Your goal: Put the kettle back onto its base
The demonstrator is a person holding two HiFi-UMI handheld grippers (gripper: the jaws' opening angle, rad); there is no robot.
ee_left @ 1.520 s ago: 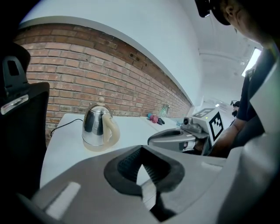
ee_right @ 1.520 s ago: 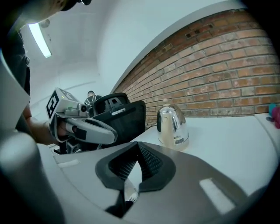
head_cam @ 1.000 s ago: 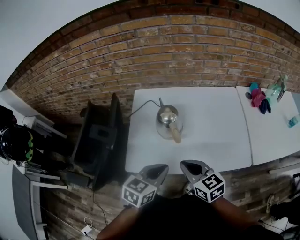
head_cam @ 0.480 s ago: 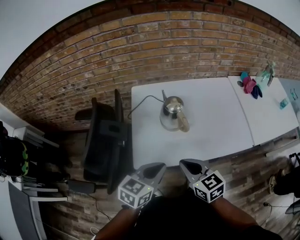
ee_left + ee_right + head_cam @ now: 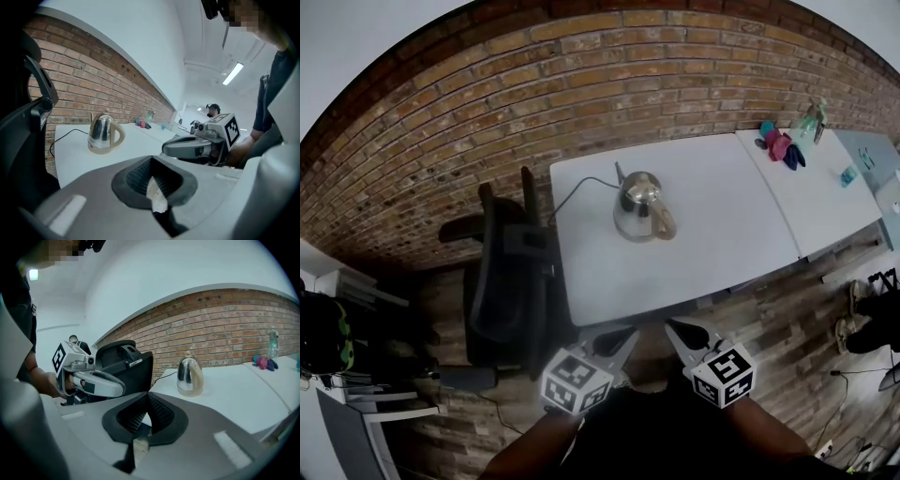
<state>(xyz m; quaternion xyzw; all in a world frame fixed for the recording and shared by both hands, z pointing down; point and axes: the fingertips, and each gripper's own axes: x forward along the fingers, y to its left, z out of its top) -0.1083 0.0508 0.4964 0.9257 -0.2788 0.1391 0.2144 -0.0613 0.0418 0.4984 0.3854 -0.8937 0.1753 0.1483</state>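
A steel kettle [image 5: 639, 204] with a beige handle stands upright on its beige base [image 5: 634, 235] at the back left of a white table [image 5: 722, 225]. A black cord [image 5: 577, 192] runs from the base off the table's left edge. Both grippers hang well short of the table, over the wooden floor by my body. My left gripper [image 5: 624, 336] is shut with nothing in it. My right gripper [image 5: 674, 329] is shut and empty too. The kettle [image 5: 104, 133] shows far ahead in the left gripper view, as does the kettle [image 5: 189, 376] in the right gripper view.
A black office chair [image 5: 511, 272] stands against the table's left side. A second white table [image 5: 825, 202] adjoins on the right, with a bottle [image 5: 811, 117] and pink and blue items [image 5: 778, 145] at its back. A brick wall [image 5: 581, 84] lies behind.
The table and kettle now sit farther off than before; the grippers, earlier at its front edge, are now over the floor. Both stayed shut, and the kettle has not moved.
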